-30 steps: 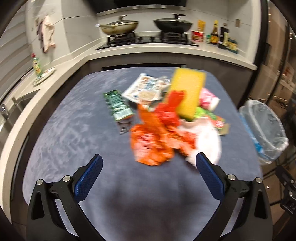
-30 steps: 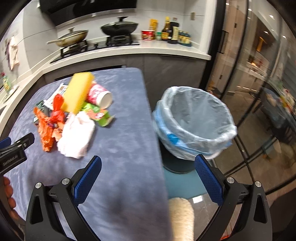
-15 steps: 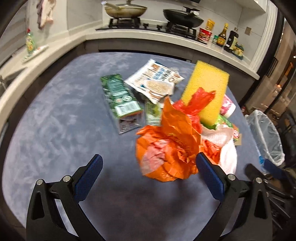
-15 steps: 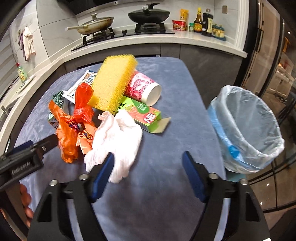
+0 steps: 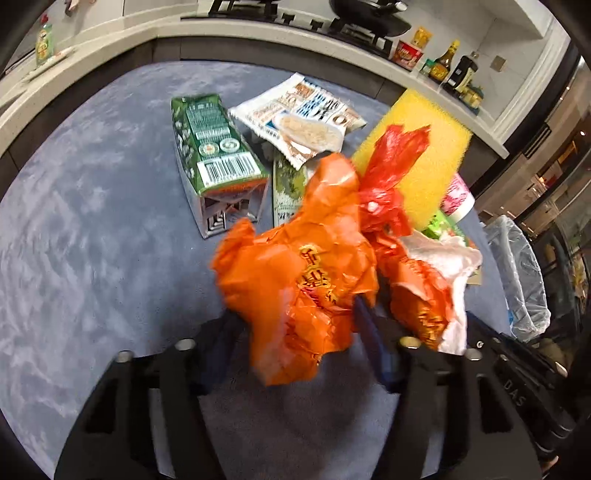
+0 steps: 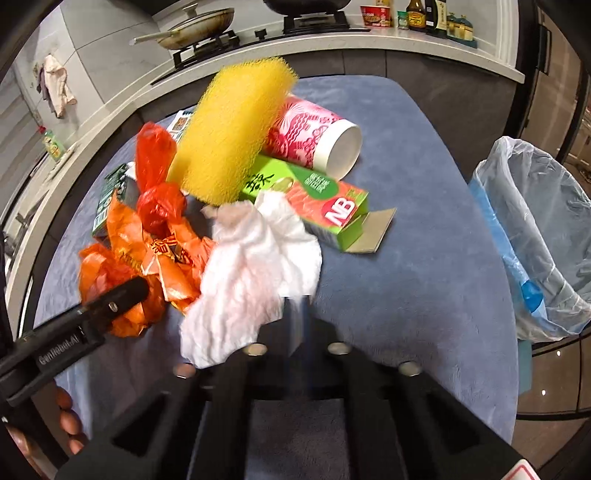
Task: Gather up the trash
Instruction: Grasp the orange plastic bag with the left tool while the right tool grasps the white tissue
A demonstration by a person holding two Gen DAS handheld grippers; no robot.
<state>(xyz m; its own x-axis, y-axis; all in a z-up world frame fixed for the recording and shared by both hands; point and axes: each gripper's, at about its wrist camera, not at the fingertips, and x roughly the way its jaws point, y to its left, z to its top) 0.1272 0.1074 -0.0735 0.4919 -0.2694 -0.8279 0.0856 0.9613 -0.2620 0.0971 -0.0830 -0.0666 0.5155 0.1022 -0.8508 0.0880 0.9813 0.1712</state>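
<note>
Both your grippers down at trash pile on worktop (image 6: 424, 184), jaws just closing.

Left gripper (image 5: 295, 332): jaws half shut, pinching orange bag (image 5: 295, 273).

Right gripper (image 6: 295, 321): jaws closed to nothing, edge of white tissue (image 6: 255, 273) caught or just beside — cannot tell.

Two picks begun at once. Lined bin (image 6: 535, 236) waits right of worktop; check tissue grip before lifting.

Blue-grey table (image 6: 424, 229) near. Far: pale L-shaped counter (image 6: 424, 40) over dark cabinets (image 6: 436, 88), hob (image 6: 280, 27) with pans, bottles (image 6: 424, 14) far right. Tiled wall (image 6: 99, 48) left, cloth (image 6: 57, 86) hanging.
</note>
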